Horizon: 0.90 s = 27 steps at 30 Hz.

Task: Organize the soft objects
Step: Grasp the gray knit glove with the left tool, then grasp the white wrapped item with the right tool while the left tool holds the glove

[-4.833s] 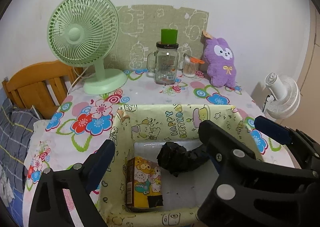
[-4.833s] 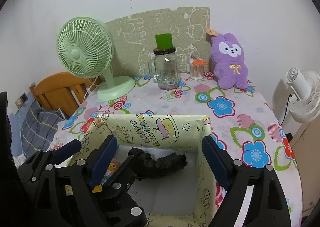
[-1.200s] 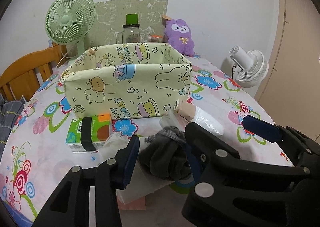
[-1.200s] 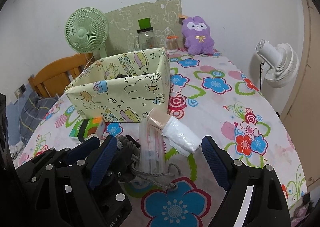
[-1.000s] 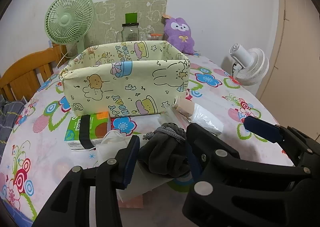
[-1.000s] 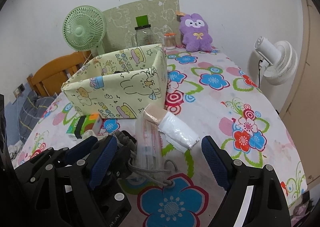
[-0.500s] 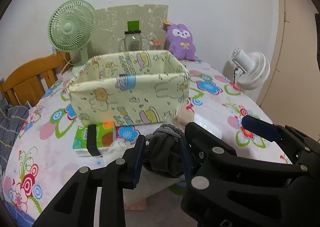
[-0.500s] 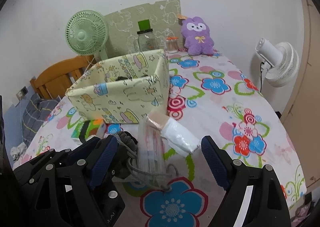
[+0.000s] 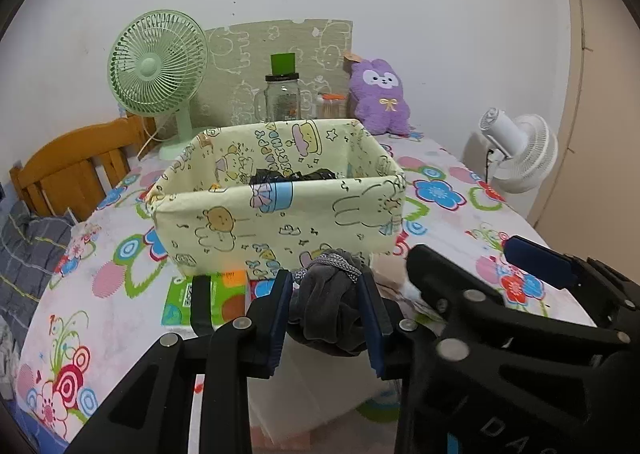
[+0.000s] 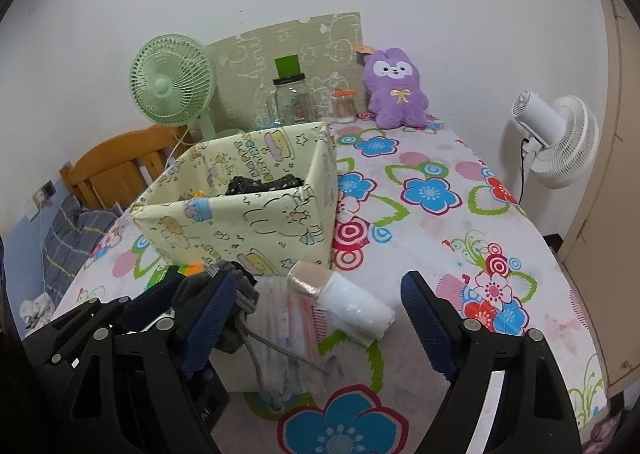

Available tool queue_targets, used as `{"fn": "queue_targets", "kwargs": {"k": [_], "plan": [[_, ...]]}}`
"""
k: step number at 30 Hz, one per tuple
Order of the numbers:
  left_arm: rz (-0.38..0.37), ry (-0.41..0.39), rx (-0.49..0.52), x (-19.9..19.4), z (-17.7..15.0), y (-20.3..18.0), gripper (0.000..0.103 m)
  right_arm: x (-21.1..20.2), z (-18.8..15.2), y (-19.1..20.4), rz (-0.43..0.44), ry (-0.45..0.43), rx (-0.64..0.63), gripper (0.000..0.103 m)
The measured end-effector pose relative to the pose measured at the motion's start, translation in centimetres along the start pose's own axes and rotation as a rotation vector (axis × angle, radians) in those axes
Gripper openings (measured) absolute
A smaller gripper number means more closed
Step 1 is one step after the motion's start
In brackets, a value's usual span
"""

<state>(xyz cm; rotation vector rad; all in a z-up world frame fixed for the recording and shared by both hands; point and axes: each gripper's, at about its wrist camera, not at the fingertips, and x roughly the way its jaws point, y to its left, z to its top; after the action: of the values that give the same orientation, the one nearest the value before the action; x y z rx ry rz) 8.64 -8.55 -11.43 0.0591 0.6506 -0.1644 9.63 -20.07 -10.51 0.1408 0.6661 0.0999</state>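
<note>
We judge the job partly done: a black soft item (image 9: 294,176) already lies in the fabric box (image 9: 280,206). Our left gripper (image 9: 325,308) pinches a grey drawstring pouch (image 9: 330,302), lifted just near of the box. At left a green tissue pack (image 9: 206,300) waits; right of it, a clear packet (image 10: 286,328) and white roll (image 10: 352,308). Our right gripper (image 10: 316,318) hangs spread, empty. The flowered tabletop (image 10: 440,222) meets a white wall; wooden chair left, white fan right.
</note>
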Motion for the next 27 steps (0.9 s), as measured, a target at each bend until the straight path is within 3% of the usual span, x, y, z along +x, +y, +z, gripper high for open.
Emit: {"fn": "queue_targets", "kwargs": {"k": [21,27], "plan": [[0.109,0.058,0.091,4.5,-0.4,-2.0,0.033,5.3,-0.5,-2.6,-0.004,0.106,0.051,0.077],[0.136,0.061,0.120,4.7,-0.8,-2.6,0.033,6.5,-0.8,-3.1,0.014,0.157,0.090,0.065]]}}
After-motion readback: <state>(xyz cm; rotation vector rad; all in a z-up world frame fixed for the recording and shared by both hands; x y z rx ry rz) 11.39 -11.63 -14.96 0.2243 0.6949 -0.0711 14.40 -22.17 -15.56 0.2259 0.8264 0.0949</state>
